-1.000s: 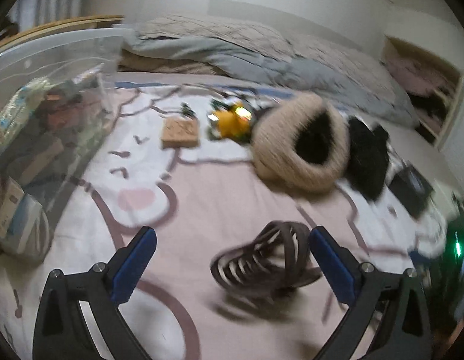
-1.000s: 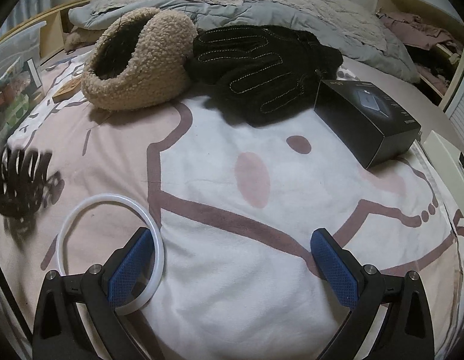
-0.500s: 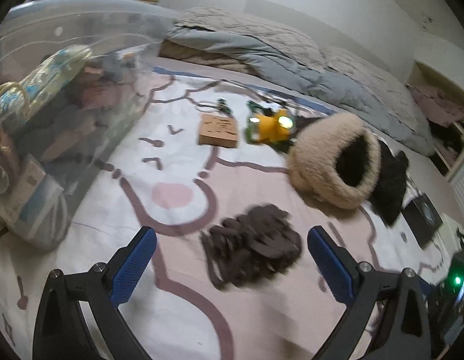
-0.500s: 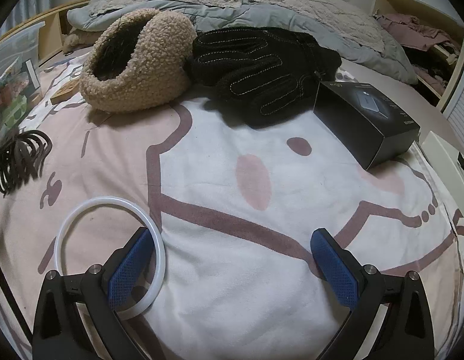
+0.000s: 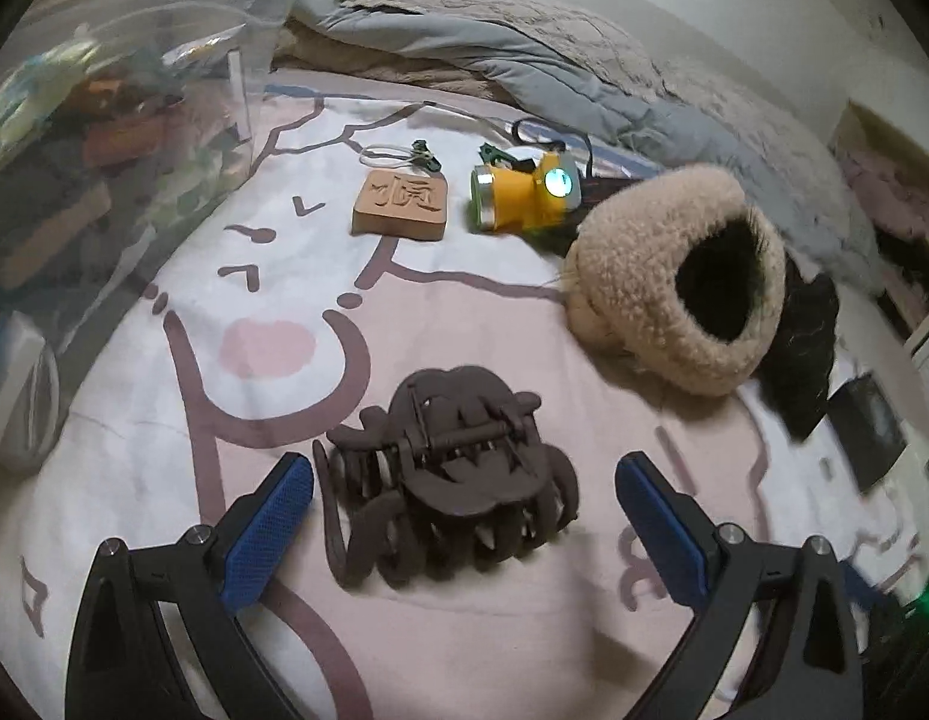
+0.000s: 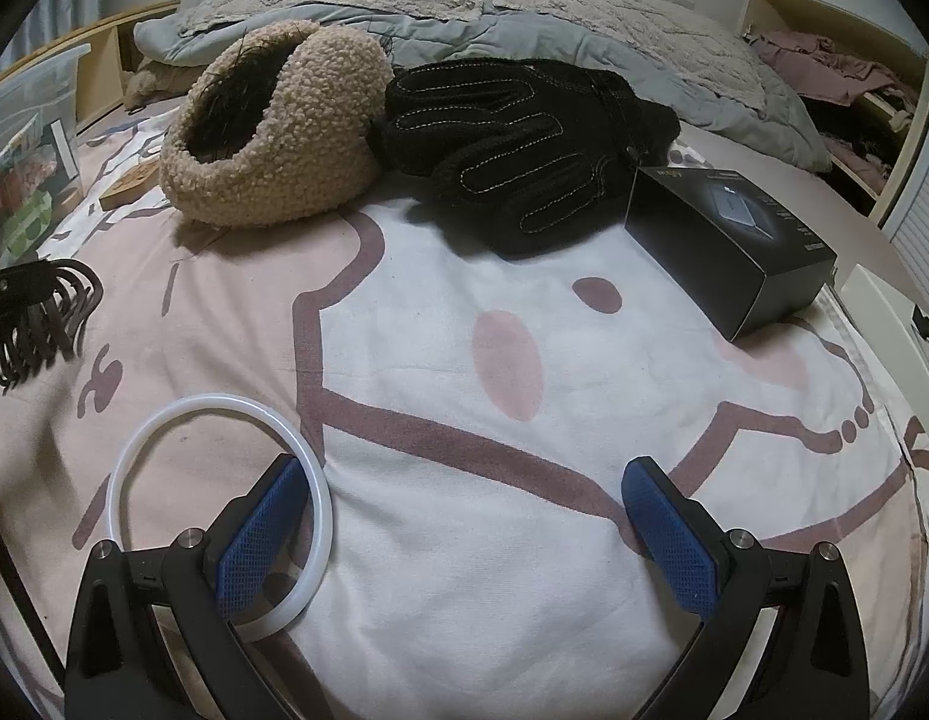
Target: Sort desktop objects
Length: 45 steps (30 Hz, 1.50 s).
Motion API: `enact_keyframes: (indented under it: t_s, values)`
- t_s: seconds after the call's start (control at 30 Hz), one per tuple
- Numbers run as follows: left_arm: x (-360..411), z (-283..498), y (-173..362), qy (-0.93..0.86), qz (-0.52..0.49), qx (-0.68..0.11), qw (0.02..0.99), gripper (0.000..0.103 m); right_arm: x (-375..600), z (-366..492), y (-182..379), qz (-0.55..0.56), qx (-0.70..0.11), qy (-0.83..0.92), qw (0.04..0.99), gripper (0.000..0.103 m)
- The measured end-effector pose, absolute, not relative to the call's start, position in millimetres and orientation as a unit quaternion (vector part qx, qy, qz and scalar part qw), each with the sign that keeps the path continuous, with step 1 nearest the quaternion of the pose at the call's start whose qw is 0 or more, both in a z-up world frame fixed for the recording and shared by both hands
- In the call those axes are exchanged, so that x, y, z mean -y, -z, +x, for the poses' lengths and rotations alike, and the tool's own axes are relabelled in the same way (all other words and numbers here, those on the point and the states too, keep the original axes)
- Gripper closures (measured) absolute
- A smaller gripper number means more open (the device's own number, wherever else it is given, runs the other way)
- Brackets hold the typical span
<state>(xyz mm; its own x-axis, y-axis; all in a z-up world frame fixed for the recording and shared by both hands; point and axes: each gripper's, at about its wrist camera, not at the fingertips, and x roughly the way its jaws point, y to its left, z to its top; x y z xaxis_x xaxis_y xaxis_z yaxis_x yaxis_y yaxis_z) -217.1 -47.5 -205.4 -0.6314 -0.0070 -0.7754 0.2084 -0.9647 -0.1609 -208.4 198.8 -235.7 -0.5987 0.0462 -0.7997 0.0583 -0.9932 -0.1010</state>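
Observation:
A dark brown hair claw clip (image 5: 446, 474) lies on the pink and white blanket, between the blue pads of my left gripper (image 5: 464, 510), which is open and not touching it. The same clip (image 6: 35, 318) shows at the left edge of the right wrist view. My right gripper (image 6: 464, 522) is open over bare blanket, its left finger overlapping a white ring (image 6: 218, 516). Farther back lie a tan fleece hat (image 5: 680, 282), black gloves (image 6: 524, 138), a black box (image 6: 728, 246), a yellow headlamp (image 5: 524, 192) and a carved wooden block (image 5: 401, 207).
A clear plastic storage bin (image 5: 104, 138) filled with several items stands at the left. A grey quilt (image 5: 524, 54) and pillows (image 6: 632, 30) are piled along the back. A small clip with white cord (image 5: 404, 153) lies behind the block. A shelf with clothes (image 6: 824, 72) is at the right.
The left gripper has dropped down and closed in on the hair clip, which now lies still between its fingers after moving about earlier. The right gripper has held still.

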Motion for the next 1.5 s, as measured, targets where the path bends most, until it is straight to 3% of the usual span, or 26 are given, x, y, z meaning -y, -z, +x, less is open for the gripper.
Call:
enact_keyframes:
  t_s: [0.2, 0.7, 0.97, 1.2, 1.5]
  values:
    - [59.2, -212.3, 213.3, 0.883, 0.446, -0.126, 0.076, 0.001, -196.2, -209.6, 235.2, 0.447, -0.063, 0.892, 0.002, 0.0]
    - [58.1, -185.4, 224.1, 0.873, 0.479, -0.043, 0.086, 0.0, -194.7, -209.5, 234.9, 0.451, -0.061, 0.891, 0.002, 0.0]
    - [56.9, -185.5, 225.2, 0.873, 0.479, -0.045, 0.083, 0.0, -197.0, -199.9, 220.5, 0.443, -0.033, 0.892, 0.08, 0.0]
    - [60.5, -184.6, 226.1, 0.873, 0.478, -0.05, 0.081, 0.0, -155.6, -180.3, 222.9, 0.435, -0.082, 0.877, 0.189, 0.0]
    - [62.5, -186.5, 219.9, 0.882, 0.461, -0.077, 0.055, 0.0, -147.7, -179.7, 235.3, 0.445, -0.088, 0.873, 0.177, 0.0]
